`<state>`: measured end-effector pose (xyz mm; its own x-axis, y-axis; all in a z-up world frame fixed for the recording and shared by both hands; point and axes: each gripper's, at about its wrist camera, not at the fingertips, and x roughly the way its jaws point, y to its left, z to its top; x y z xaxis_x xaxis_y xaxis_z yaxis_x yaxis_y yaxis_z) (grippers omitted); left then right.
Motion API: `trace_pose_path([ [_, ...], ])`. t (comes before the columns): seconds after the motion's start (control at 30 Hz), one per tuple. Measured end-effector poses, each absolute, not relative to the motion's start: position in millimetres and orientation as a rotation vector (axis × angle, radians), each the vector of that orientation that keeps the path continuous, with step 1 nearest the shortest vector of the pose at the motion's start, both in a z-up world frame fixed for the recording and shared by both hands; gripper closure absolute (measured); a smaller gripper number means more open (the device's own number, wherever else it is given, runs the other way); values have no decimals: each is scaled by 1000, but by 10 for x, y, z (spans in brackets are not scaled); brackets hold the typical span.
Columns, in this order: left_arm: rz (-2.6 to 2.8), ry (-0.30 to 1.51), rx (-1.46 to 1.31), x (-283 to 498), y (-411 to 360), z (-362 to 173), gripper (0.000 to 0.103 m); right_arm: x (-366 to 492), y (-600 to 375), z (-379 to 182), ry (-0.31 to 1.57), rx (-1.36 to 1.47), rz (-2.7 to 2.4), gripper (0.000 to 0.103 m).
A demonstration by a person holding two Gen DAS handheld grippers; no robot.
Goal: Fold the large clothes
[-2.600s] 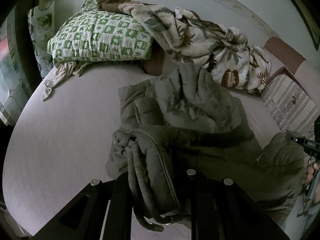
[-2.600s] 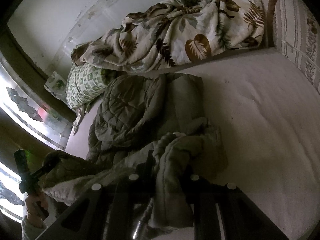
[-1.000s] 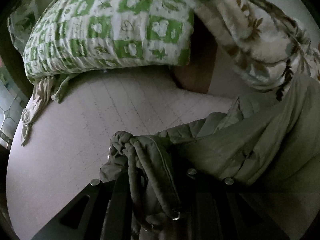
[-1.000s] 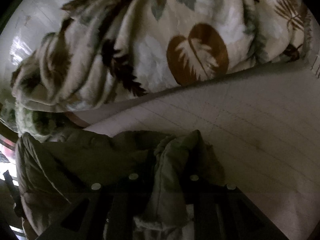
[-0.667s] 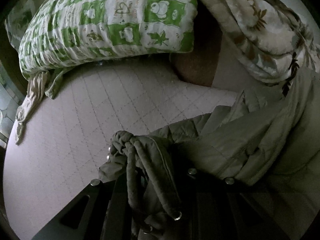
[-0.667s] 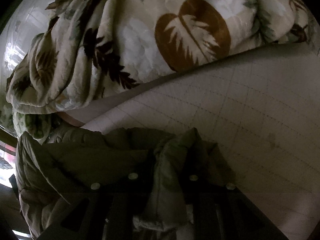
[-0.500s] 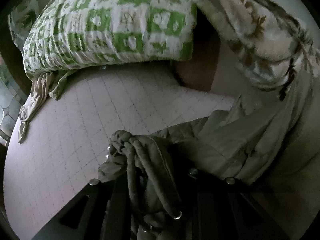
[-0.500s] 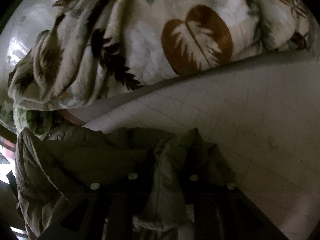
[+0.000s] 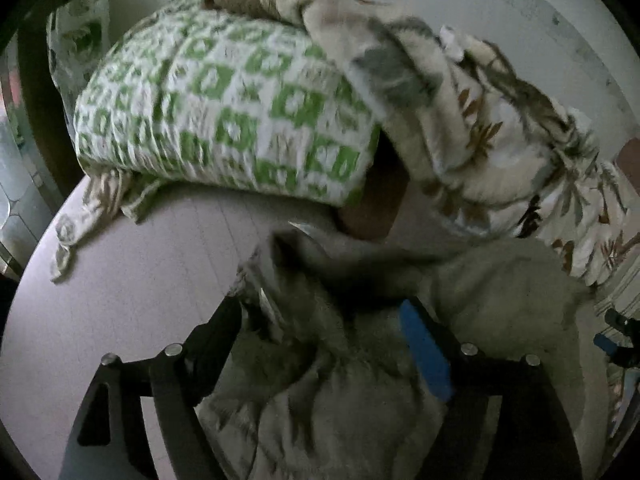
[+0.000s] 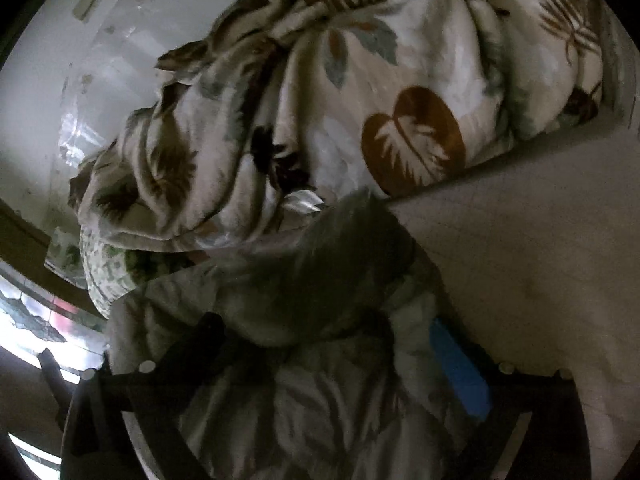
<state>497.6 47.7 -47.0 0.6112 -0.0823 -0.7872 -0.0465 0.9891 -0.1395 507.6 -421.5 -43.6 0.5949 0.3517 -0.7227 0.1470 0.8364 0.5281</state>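
Note:
An olive quilted jacket (image 9: 500,300) lies bunched on the pale bed sheet (image 9: 132,280). My left gripper (image 9: 320,316) is open, its fingers spread wide, with jacket cloth lying loose between them. The blue pad (image 9: 424,352) of its right finger shows. In the right wrist view the same jacket (image 10: 280,288) fills the lower middle. My right gripper (image 10: 324,324) is open too, with cloth between its spread fingers and a blue pad (image 10: 460,368) showing. The picture is blurred by motion.
A green-and-white checked pillow (image 9: 224,104) lies at the back left. A leaf-print blanket (image 9: 500,128) is heaped along the wall, also in the right wrist view (image 10: 360,100). The other gripper (image 9: 620,340) shows at the right edge. A bright window (image 10: 32,320) is at left.
Both grippers were shut on bunched jacket edges; now both have opened wide and let the cloth go. Both have pulled back from the pillow and blanket.

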Motion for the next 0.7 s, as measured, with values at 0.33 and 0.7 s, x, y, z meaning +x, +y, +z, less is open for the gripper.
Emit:
trace_pose_path([
  [0.33,-160,903,-43,4363,6,-261,21,4596,-3929,-282,952,506,171,0],
  [0.7,-108,1039,228,4501,-709,-853,19,4575,-3412,-575,1083,169,88,0],
])
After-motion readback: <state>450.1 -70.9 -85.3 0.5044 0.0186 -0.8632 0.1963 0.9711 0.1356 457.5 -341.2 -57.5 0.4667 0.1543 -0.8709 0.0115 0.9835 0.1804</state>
